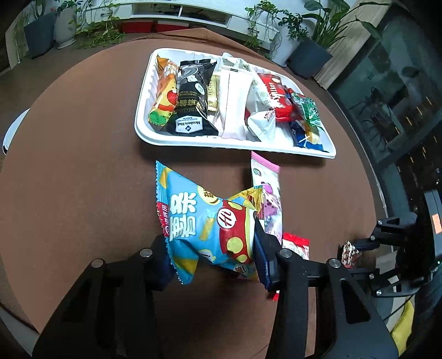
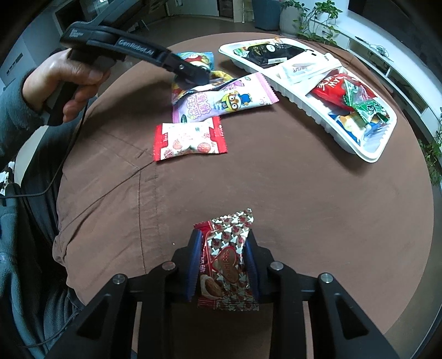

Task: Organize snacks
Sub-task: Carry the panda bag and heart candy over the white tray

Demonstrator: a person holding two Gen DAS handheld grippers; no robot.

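Note:
My left gripper (image 1: 212, 248) is shut on a blue puffed snack bag (image 1: 204, 221) and holds it above the brown table, short of the white tray (image 1: 154, 138). It also shows in the right wrist view (image 2: 199, 73). My right gripper (image 2: 222, 262) is shut on a red-and-silver patterned cookie packet (image 2: 229, 256), low over the near side of the table; this packet shows at the right in the left wrist view (image 1: 349, 252). The tray (image 2: 304, 107) holds several snack packets in two compartments.
A pink-and-white Pororo packet (image 2: 221, 100) and a red-and-white strawberry packet (image 2: 190, 140) lie on the brown tablecloth (image 2: 276, 179) between the grippers. Potted plants (image 1: 309, 47) and a white shelf (image 1: 179, 13) stand beyond the table. The person's hand (image 2: 71, 80) is at the left.

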